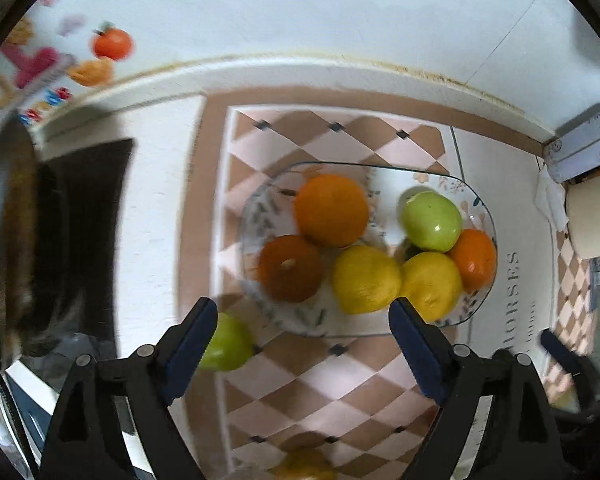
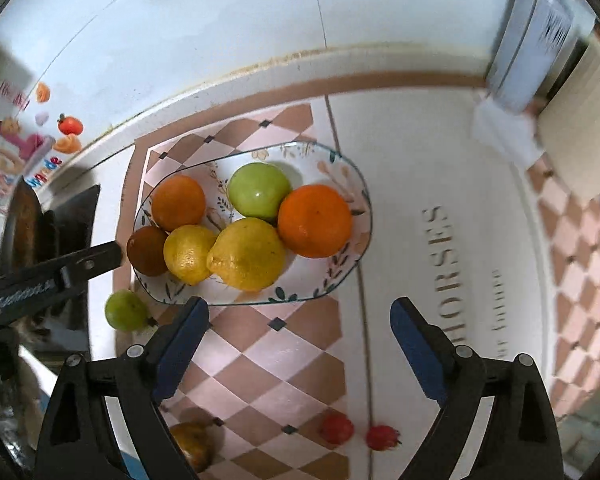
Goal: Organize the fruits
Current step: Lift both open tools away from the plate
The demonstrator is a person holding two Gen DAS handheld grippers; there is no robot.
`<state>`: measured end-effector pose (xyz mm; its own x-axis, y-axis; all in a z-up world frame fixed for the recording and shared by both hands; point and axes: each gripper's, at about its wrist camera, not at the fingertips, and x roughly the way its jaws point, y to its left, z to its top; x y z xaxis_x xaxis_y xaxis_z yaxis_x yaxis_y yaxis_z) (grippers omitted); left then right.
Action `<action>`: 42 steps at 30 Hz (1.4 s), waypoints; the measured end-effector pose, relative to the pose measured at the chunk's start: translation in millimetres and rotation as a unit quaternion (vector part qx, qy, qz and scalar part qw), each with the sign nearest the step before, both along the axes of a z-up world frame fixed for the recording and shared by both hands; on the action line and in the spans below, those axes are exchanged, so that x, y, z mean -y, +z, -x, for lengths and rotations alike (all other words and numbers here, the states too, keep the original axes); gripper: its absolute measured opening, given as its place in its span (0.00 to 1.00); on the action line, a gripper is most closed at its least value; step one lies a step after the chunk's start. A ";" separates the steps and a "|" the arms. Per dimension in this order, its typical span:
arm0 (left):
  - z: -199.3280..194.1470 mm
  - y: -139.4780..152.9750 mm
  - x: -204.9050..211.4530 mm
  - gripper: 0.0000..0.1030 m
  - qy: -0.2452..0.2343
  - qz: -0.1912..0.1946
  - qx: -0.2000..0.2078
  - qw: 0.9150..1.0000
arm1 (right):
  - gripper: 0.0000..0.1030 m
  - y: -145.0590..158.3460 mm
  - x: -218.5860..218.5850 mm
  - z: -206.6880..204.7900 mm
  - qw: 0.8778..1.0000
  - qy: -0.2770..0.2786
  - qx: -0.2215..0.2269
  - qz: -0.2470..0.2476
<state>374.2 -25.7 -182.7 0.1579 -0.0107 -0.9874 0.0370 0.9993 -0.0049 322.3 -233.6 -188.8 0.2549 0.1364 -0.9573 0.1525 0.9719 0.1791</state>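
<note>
An oval floral plate (image 1: 482,204) (image 2: 340,276) on a checked mat holds two oranges (image 1: 331,210) (image 2: 314,221), two lemons (image 1: 366,279) (image 2: 247,254), a green apple (image 1: 432,221) (image 2: 259,191) and a brown fruit (image 1: 290,268) (image 2: 146,251). A second green apple (image 1: 230,344) (image 2: 126,311) lies on the mat beside the plate. My left gripper (image 1: 303,316) is open and empty, just short of the plate. My right gripper (image 2: 300,316) is open and empty, near the plate's front rim. Two red strawberries (image 2: 337,428) and a yellowish fruit (image 2: 192,444) lie on the mat below it.
A dark pan (image 1: 8,216) (image 2: 22,224) stands on a black stove at the left. A box (image 1: 588,144) (image 2: 528,44) and a paper roll (image 1: 594,216) stand at the right by the wall. The left gripper's arm (image 2: 52,276) shows at the right view's left edge.
</note>
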 end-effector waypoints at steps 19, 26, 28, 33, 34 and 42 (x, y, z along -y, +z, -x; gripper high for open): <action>133.4 106.7 -13.1 0.85 -0.038 -0.020 0.166 0.985 | 0.92 116.6 -22.0 105.8 0.990 -0.015 0.112 0.079; 162.9 136.3 -9.2 0.85 -0.039 -0.012 0.202 0.979 | 0.92 152.9 -19.6 136.1 0.986 -0.006 0.146 0.086; 170.3 143.2 -9.1 0.85 -0.037 -0.008 0.210 0.977 | 0.92 159.7 -18.4 143.8 0.984 -0.003 0.152 0.090; 186.2 157.1 -9.8 0.85 -0.036 -0.011 0.229 0.973 | 0.92 170.1 -13.7 157.9 0.983 -0.001 0.162 0.083; 189.1 159.7 -9.9 0.85 -0.036 -0.011 0.232 0.972 | 0.92 171.1 -13.8 158.7 0.983 0.000 0.163 0.083; 197.7 162.1 -7.5 0.85 -0.033 -0.012 0.235 0.971 | 0.92 177.9 -13.4 165.4 0.982 0.003 0.175 0.073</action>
<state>176.5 -18.1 -20.6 0.5913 -0.0137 -0.8063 0.0931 0.9943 0.0513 156.9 -220.2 -10.9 0.5708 0.0072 -0.8211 0.1001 0.9919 0.0783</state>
